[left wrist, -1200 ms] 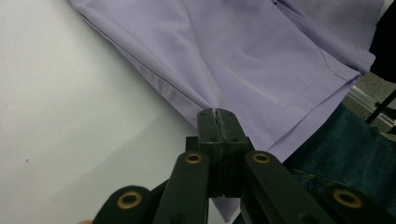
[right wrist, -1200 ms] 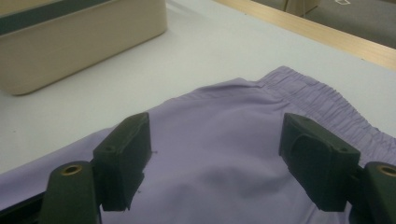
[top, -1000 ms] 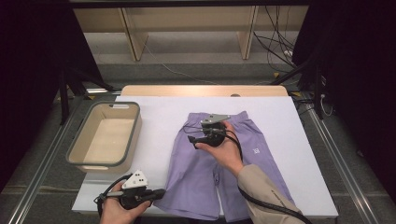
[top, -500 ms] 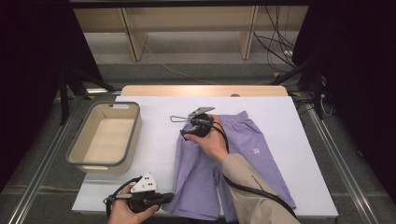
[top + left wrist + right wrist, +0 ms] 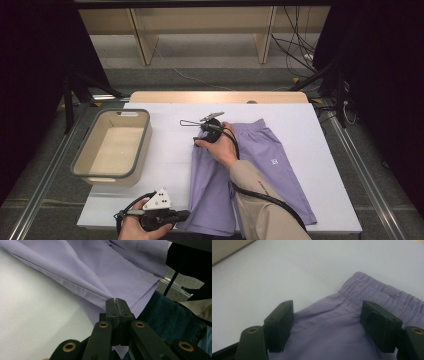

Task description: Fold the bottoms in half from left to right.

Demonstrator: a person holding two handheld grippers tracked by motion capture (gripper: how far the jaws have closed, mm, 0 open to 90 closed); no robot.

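The purple shorts (image 5: 250, 175) are lying flat on the white table (image 5: 165, 165), just right of the beige bin (image 5: 112, 147), waistband at the far end and legs pointing back toward the person. The left gripper (image 5: 116, 305) is clamped tight on the hem of the leg nearest the bin, so that corner is already pinned. The right gripper (image 5: 327, 322) sits over the waistband corner on the bin side, jaws spread wide with fabric between them but not pinched; they've just been easing in a touch. The stuff looks thin, light and floppy, so it'll sag and bunch rather than hold shape. I'd say grab the gathered elastic waistband, since it's thicker and less likely to slip out than a single layer.
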